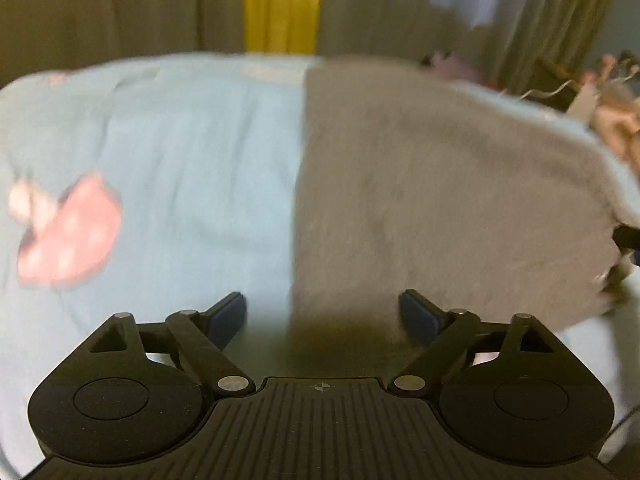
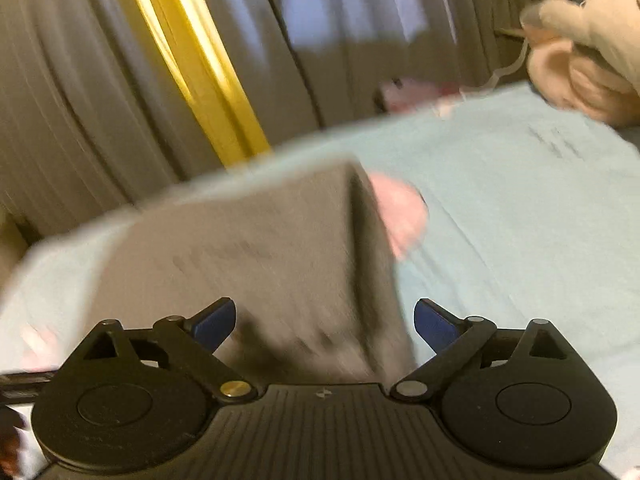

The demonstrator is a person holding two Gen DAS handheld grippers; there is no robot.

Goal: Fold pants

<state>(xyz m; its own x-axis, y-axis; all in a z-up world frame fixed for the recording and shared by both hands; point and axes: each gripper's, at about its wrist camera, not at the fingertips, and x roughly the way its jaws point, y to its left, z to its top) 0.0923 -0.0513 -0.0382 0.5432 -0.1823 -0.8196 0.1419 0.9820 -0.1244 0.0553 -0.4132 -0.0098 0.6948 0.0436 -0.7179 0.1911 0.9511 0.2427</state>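
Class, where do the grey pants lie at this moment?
The grey pants lie on the light blue bedsheet, filling the right half of the left wrist view, ahead of the open left gripper.

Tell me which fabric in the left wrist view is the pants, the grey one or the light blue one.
The grey pants: plain grey cloth on the right, lying on top. The light blue bedsheet spreads underneath and carries a pink print.
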